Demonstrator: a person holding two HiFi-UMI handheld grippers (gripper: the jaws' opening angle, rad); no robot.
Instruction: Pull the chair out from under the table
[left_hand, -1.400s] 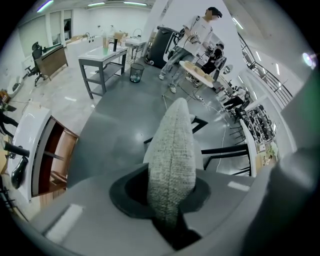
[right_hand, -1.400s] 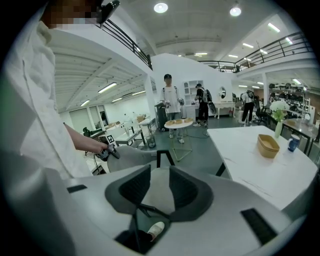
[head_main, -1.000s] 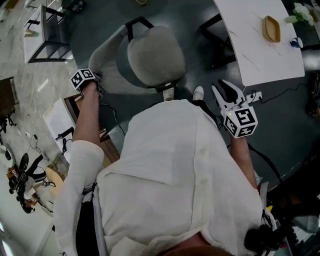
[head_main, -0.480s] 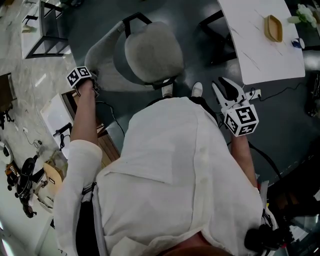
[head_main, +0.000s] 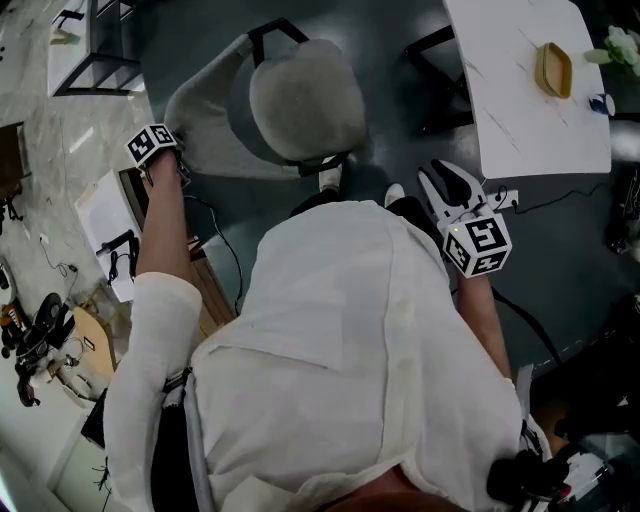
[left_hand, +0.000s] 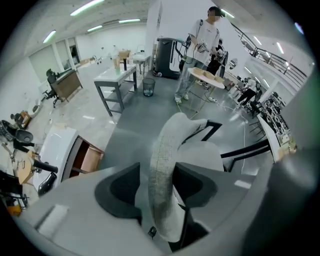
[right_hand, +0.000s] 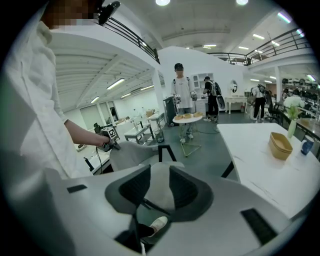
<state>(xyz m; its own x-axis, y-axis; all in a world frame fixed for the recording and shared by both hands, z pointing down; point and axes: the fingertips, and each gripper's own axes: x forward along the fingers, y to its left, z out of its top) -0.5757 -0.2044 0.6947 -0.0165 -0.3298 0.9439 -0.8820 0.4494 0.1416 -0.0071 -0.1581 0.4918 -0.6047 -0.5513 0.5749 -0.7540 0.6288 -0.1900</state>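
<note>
The chair, with a grey upholstered seat (head_main: 305, 95) and a curved grey backrest (head_main: 200, 105), stands on the dark floor to the left of the white table (head_main: 520, 110), out from under it. My left gripper (head_main: 168, 160) points down over the backrest's outer rim (left_hand: 165, 150). Its jaws have just been opening and now straddle the rim loosely, so the gripper (left_hand: 160, 187) is open. My right gripper (head_main: 447, 180) hovers open and empty between the chair and the table. Beyond its jaws (right_hand: 159, 187) I see the chair (right_hand: 132, 152).
A wooden bowl (head_main: 552, 68) sits on the white table. A black-framed table (head_main: 95, 50) stands at the far left, and a white cabinet (head_main: 110, 230) is by my left arm. Cables and a power strip (head_main: 505, 198) lie on the floor. People stand far off (right_hand: 181, 95).
The left gripper and the chair's backrest have shifted a little to the left and up the picture. The right gripper has hardly moved.
</note>
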